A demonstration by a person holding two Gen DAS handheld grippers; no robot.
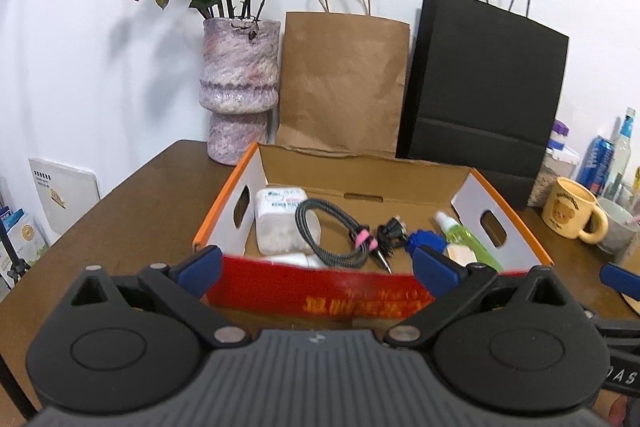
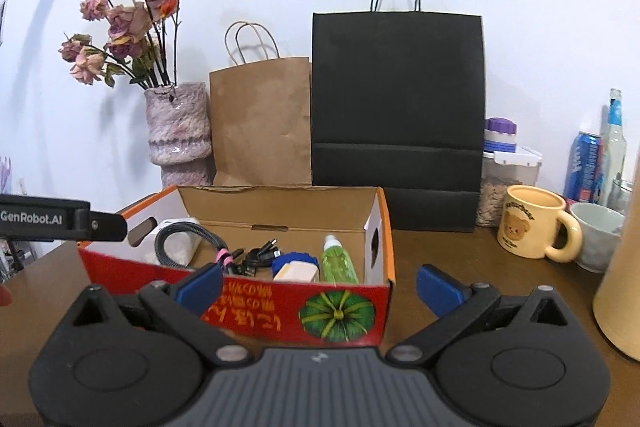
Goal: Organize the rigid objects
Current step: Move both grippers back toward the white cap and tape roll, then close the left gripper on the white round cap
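A cardboard box with a red front and orange rim (image 1: 320,291) (image 2: 240,303) stands on the brown table. Inside lie a white charger block (image 1: 280,223), a coiled grey cable (image 1: 320,231) (image 2: 180,239), a black cable (image 1: 390,235), a blue-and-white item (image 1: 428,239) (image 2: 296,267) and a green bottle (image 1: 468,237) (image 2: 338,263). My left gripper (image 1: 320,269) is open and empty just in front of the box's front wall. My right gripper (image 2: 320,285) is open and empty before the box's right front corner. The left gripper's body (image 2: 52,219) shows at the left of the right wrist view.
Behind the box stand a purple vase of dried roses (image 1: 240,91) (image 2: 178,131), a brown paper bag (image 1: 344,83) (image 2: 260,123) and a black paper bag (image 1: 484,83) (image 2: 396,115). At the right are a yellow bear mug (image 2: 532,223) (image 1: 572,209), a grey cup (image 2: 598,235), a blue can (image 2: 582,167), a bottle and a tan cylinder (image 2: 620,275).
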